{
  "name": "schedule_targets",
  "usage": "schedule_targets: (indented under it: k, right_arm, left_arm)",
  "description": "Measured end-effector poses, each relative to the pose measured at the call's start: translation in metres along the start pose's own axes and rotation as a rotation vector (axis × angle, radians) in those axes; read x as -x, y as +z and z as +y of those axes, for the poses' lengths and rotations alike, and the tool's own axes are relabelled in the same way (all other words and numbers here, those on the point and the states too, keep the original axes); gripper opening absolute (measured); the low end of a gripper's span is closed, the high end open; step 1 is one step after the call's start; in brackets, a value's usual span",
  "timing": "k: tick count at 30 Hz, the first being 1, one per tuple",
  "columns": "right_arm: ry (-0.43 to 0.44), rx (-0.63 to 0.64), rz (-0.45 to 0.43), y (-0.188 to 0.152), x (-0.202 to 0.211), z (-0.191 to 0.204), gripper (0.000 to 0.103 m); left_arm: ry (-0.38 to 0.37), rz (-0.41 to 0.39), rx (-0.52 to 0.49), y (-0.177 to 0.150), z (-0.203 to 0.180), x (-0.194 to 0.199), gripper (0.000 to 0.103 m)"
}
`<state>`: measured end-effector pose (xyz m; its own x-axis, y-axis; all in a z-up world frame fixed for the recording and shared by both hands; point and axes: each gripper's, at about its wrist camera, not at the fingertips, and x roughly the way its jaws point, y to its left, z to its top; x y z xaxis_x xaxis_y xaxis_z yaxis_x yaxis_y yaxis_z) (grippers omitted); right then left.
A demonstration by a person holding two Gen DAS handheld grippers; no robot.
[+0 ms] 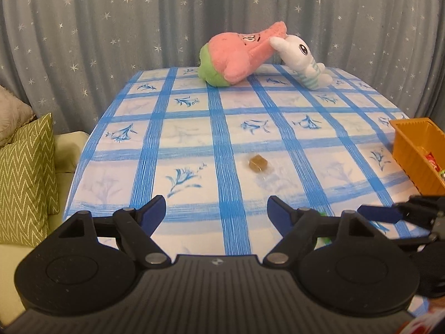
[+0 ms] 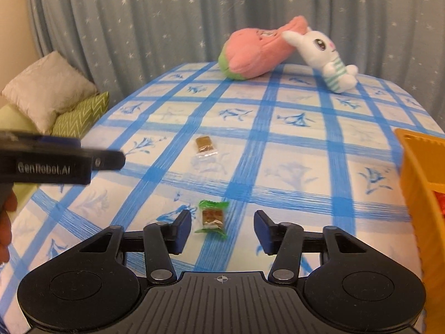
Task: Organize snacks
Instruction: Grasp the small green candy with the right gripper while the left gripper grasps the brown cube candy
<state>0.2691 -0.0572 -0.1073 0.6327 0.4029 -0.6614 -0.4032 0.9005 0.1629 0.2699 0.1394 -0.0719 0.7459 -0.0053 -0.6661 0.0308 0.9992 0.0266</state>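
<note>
Cushions [image 2: 47, 89] sit stacked on a sofa at the far left, clear of the work. Next comes the desk [image 1: 194, 128], covered in a blue checked cloth. The left gripper [image 1: 217, 208] hovers over its near edge, jaws spread wide and holding nothing, aimed toward the brown candy in a clear wrapper [image 1: 258, 164] lying mid-desk. Further right, the right gripper [image 2: 222, 229] hangs low with its jaws also wide apart and empty, straddling the green-wrapped candy [image 2: 212, 218], probably lined up for a pinch. Two plush toys [image 1: 250, 55] lean together at the back edge, out of the way. At the far right stands the orange bin [image 1: 411, 150], already holding some red-wrapped snacks and likely the destination for both candies.
</note>
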Motion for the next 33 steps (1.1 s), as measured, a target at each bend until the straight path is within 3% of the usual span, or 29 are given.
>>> schedule_targets:
  k: [12,15,24,28,33]
  right_arm:
    - [-0.007,0.027,0.031,-0.001,-0.037,0.008,0.033]
    - [-0.017,0.034,0.026,-0.001,-0.038,0.009,0.022]
    - [-0.047,-0.009,-0.014,0.006,-0.026,-0.01,0.021]
    - [-0.077,-0.045,-0.03,0.01,-0.019,-0.029,0.021]
    - [-0.103,-0.083,-0.043,0.011,-0.013,-0.05,0.021]
  left_arm:
    - [-0.046,0.056,0.044,0.006,0.002,-0.022,0.069]
    - [-0.057,0.069,0.049,0.005,0.001,-0.025,0.066]
    - [-0.093,0.052,0.107,0.014,-0.005,-0.049,0.059]
    - [-0.109,0.029,0.084,0.02,-0.016,-0.068,0.055]
    - [-0.13,0.041,0.085,0.02,-0.028,-0.097,0.042]
